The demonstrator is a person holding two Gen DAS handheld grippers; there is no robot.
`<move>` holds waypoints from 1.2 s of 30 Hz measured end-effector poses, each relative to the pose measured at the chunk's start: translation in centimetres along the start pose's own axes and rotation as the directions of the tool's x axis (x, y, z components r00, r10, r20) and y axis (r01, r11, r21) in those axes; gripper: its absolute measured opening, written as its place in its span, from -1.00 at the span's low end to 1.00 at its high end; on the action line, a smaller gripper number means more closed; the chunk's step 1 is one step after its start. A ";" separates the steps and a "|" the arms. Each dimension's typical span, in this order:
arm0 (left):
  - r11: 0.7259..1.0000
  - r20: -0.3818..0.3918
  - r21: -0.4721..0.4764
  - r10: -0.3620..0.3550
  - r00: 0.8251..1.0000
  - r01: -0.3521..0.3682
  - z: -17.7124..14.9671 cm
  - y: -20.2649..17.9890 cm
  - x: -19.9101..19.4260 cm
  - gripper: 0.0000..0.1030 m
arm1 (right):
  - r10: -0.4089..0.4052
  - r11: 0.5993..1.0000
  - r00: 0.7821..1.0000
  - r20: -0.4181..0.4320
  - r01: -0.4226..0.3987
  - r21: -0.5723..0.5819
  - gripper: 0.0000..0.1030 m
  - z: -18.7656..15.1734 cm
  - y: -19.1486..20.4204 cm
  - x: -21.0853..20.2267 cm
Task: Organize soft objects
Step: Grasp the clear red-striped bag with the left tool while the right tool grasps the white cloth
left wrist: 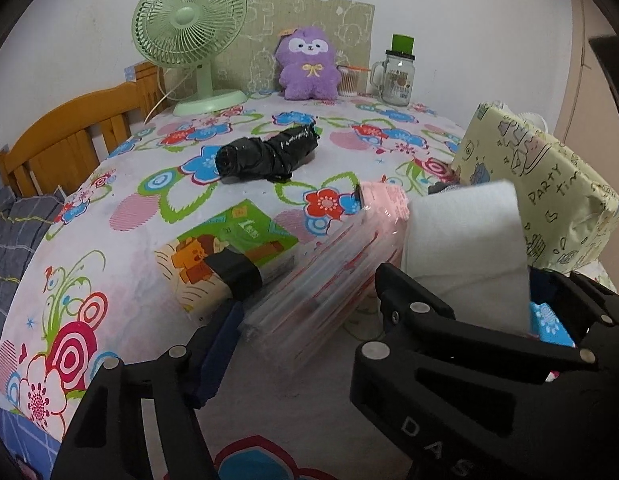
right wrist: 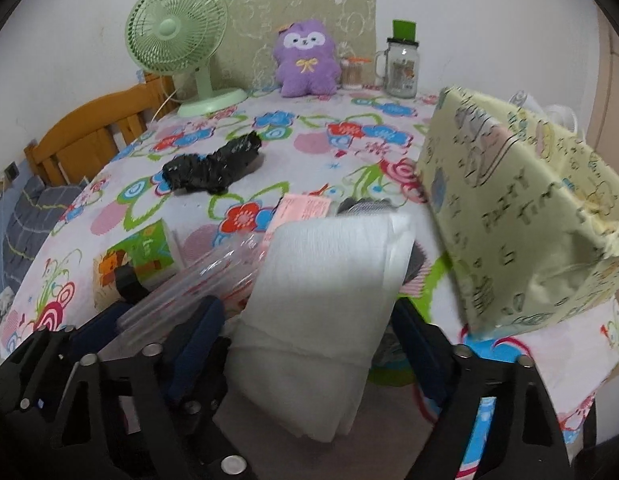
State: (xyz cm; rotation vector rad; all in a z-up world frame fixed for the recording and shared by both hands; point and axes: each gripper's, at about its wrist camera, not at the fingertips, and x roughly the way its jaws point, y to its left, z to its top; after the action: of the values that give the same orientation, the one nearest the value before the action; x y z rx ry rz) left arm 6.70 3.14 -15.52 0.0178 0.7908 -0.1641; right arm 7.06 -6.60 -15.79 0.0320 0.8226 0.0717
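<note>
We look across a table (left wrist: 121,216) covered by a flowered cloth, with a yellow box (right wrist: 521,216) leaning at its right edge, open side toward us. It looks meant to take the soft things, and we see nothing in it yet, so we judge the sorting barely begun.

Near the front edge, our right gripper (right wrist: 309,320) has a white folded towel (right wrist: 329,280) between its fingers; we cannot tell whether the pads press on it. Just to its left our left gripper (left wrist: 305,288) straddles a clear pack of pink sheets (left wrist: 333,264), its fingers fairly wide, grip likewise unclear.

A green tissue pack (left wrist: 229,256) lies beside that, and a black folded umbrella (left wrist: 265,152) rests mid-table.

Along the back edge stand a green fan (left wrist: 189,36), a purple plush toy (left wrist: 307,66) and a glass jar (left wrist: 397,76). The plush remains to be collected.
</note>
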 end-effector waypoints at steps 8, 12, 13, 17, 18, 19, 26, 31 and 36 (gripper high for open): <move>0.997 -0.011 -0.008 -0.074 0.997 0.074 0.0 -0.1 -0.3 0.37 | 0.054 0.998 0.999 -0.003 -0.054 0.019 -0.06 0.0 -0.2 -0.4; 0.999 -0.007 -0.007 -0.039 0.999 0.039 0.2 -0.3 -0.4 0.24 | 0.042 0.999 0.999 0.002 -0.042 0.006 -0.45 0.1 -0.2 -0.7; 0.999 -0.007 -0.006 -0.038 0.999 0.038 0.3 -0.3 -0.4 0.22 | 0.044 0.999 0.999 0.004 -0.044 0.005 -0.46 0.1 -0.3 -0.8; 0.999 0.009 0.002 -0.040 0.999 0.040 0.4 -0.6 -0.9 0.18 | 0.051 0.999 0.998 0.020 -0.051 -0.001 -0.58 0.2 -0.5 -1.4; 0.999 0.013 0.004 -0.040 0.999 0.040 0.5 -0.7 -1.0 0.18 | 0.050 0.999 0.998 0.023 -0.050 -0.002 -0.58 0.3 -0.6 -1.5; 0.999 0.015 0.007 -0.040 0.999 0.040 0.6 -0.8 -1.0 0.18 | 0.049 0.999 0.998 0.029 -0.049 -0.002 -0.59 0.4 -0.7 -1.6; 0.999 0.019 0.014 -0.047 0.999 0.046 1.8 -1.0 -0.4 0.18 | 0.039 0.999 0.998 0.058 -0.039 -0.008 -0.60 1.2 -1.2 -2.1; 0.999 -0.006 0.013 -0.052 0.999 0.052 2.2 -0.9 0.5 -0.19 | 0.039 0.999 0.998 0.044 -0.039 -0.005 -0.59 1.5 -1.3 -1.6; 0.999 -0.008 0.003 -0.042 0.999 0.042 2.2 -0.7 0.8 -0.50 | 0.053 0.999 0.998 0.036 -0.053 -0.001 -0.59 1.7 -1.3 -1.3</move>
State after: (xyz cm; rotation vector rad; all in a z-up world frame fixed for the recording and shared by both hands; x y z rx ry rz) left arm 8.69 2.13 -14.44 0.0046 0.7992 -0.2054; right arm 7.48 -7.99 -13.81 0.0549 0.7857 0.1205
